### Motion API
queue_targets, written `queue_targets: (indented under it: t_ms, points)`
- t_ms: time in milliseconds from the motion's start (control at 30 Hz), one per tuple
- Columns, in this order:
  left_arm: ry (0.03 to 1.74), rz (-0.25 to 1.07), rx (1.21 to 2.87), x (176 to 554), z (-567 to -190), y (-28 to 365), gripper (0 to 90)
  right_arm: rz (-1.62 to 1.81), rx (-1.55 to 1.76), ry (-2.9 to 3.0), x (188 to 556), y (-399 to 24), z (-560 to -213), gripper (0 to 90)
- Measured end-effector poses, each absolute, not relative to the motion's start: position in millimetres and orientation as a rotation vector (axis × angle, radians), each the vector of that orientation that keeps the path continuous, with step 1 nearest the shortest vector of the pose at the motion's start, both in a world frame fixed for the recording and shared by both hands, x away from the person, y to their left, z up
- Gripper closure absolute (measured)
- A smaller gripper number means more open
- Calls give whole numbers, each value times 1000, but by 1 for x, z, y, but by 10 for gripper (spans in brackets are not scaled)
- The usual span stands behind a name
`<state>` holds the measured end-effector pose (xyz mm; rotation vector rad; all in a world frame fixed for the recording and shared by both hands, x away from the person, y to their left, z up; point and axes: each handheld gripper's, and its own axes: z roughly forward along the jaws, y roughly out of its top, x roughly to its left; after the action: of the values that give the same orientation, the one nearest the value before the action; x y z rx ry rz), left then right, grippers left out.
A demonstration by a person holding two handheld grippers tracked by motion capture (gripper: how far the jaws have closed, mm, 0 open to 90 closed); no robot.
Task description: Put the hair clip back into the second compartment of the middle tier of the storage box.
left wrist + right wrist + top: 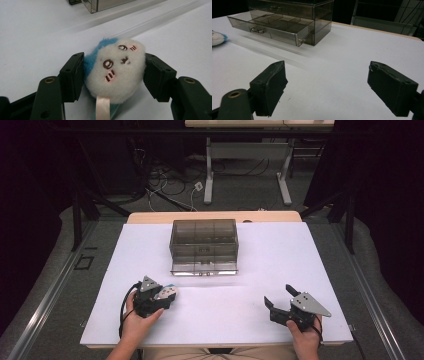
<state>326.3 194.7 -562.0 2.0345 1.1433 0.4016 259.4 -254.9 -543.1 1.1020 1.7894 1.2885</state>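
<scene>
From the high view, a smoky clear drawer box is sitting toward the far middle of the white table, its bottom drawer pulled out toward the person. The left gripper is resting near the front left edge, pinching a small plush toy. The right gripper is lying near the front right edge, jaws spread, with bare table lying between the two grippers and in front of the drawer.

In the left gripper view, both jaws are pressing the sides of the toy, a white face with blue fur behind and a pale ribbon hanging toward the camera.

In the right gripper view, the jaws are standing wide apart over bare table; the drawer is jutting out ahead, and the toy is peeking in at the left edge.
</scene>
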Motion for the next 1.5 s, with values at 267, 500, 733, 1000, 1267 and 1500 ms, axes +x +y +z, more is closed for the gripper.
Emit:
queue_targets:
  t_ms: [267, 500, 733, 1000, 1267, 1500]
  points:
    - [1132, 414, 2037, 325, -561, 194, 381, 1290, 1104, 1790, 259, -255, -543, 148]
    - [1118, 429, 2028, 324, -559, 195, 385, 1288, 1101, 1789, 259, -255, -543, 149]
    - [1111, 451, 2017, 323, -557, 196, 387, 1289, 1103, 1790, 259, -255, -543, 148]
    - [1096, 479, 2003, 321, -555, 197, 388, 1288, 1100, 1789, 259, -255, -543, 148]
    - [1084, 489, 1994, 320, -554, 198, 391, 1288, 1100, 1788, 259, -255, -543, 148]
    - [1075, 507, 1976, 319, -553, 198, 393, 1288, 1100, 1790, 259, -255, -543, 148]
